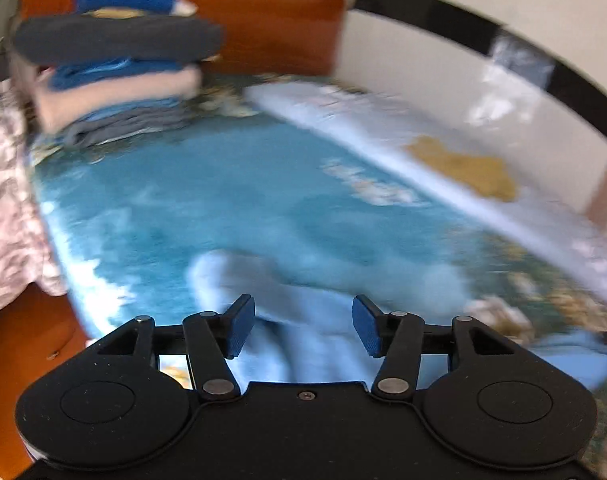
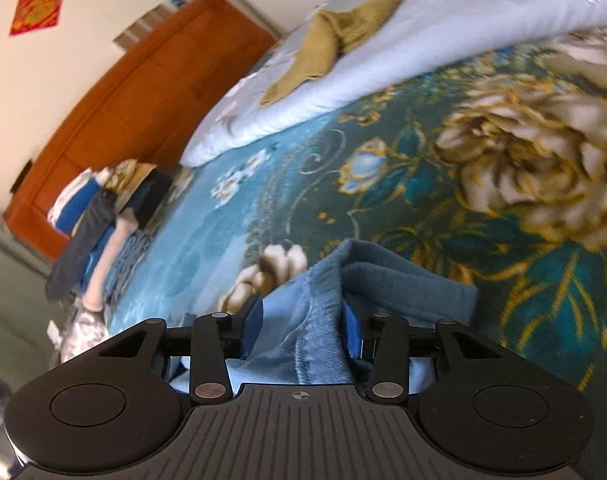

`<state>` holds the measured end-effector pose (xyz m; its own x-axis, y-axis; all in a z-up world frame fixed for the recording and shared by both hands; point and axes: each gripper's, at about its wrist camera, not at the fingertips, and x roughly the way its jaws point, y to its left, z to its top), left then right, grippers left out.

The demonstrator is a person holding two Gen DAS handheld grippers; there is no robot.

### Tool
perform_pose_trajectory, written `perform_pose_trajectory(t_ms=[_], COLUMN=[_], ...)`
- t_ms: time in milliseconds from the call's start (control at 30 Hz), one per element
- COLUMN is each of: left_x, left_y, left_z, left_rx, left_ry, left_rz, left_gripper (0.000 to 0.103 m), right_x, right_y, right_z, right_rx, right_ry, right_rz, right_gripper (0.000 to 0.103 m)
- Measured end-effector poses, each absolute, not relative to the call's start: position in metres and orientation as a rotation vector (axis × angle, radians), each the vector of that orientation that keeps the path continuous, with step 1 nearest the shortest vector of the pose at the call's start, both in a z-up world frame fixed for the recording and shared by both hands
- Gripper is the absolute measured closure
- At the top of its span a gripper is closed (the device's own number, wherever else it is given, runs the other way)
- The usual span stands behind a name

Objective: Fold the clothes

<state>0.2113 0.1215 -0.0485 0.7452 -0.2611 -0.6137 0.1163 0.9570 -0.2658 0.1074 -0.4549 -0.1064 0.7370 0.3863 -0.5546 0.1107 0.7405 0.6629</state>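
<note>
A light blue fleece garment (image 1: 303, 320) lies on the teal floral blanket (image 1: 223, 200) of the bed. My left gripper (image 1: 303, 326) is open just above it, its blue pads (image 1: 239, 330) wide apart with the cloth between and below them. In the right wrist view the same garment (image 2: 383, 276) is bunched between the blue pads (image 2: 250, 326) of my right gripper (image 2: 301, 330); the jaws stand part open with the cloth filling the gap. Whether they pinch it I cannot tell. The left view is blurred by motion.
A stack of folded clothes (image 1: 115, 60) stands at the head of the bed against the orange headboard (image 1: 271, 12); it also shows in the right wrist view (image 2: 103, 220). A pale blue quilt (image 2: 383, 60) with a mustard garment (image 2: 331, 36) lies along the bed's side.
</note>
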Motion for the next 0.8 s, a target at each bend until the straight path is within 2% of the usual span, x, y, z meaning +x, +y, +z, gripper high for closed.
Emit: perform_pose_trajectory(t_ms=[67,167,433,533,567,600,667,800], left_x=[0.229,0.243,0.262,0.267,0.268,0.268,0.271,0.282], left_y=[0.128,0.133,0.132,0.129,0.128,0.128,0.126,0.121], left_z=[-0.064,-0.082,-0.109,-0.113,-0.113,-0.113,-0.114,-0.102], left_rx=[-0.26,-0.291,-0.394,-0.43,-0.442,-0.454,-0.489,-0.554], left_ry=[0.746,0.793,0.823,0.813,0.806,0.802,0.8,0.737], left_rz=[-0.187,-0.168,-0.233,-0.254,-0.266,-0.276,-0.285,-0.304], left_gripper=[0.05,0.05,0.051,0.053,0.061,0.077,0.103,0.103], right_x=[0.109,0.111,0.12,0.129,0.131,0.134,0.139,0.155], right_y=[-0.453,-0.453,-0.441,-0.439,-0.437,-0.436,-0.436,-0.45], right_z=[-0.104,-0.103,-0.106,-0.11,-0.109,-0.109,-0.108,-0.102], right_rx=[0.727,0.717,0.598,0.629,0.641,0.653,0.692,0.895], right_ry=[0.751,0.773,0.866,0.874,0.871,0.867,0.859,0.744], right_rz=[0.19,0.231,0.253,0.277,0.295,0.312,0.332,0.373], right_gripper=[0.065,0.072,0.075,0.089,0.093,0.095,0.095,0.096])
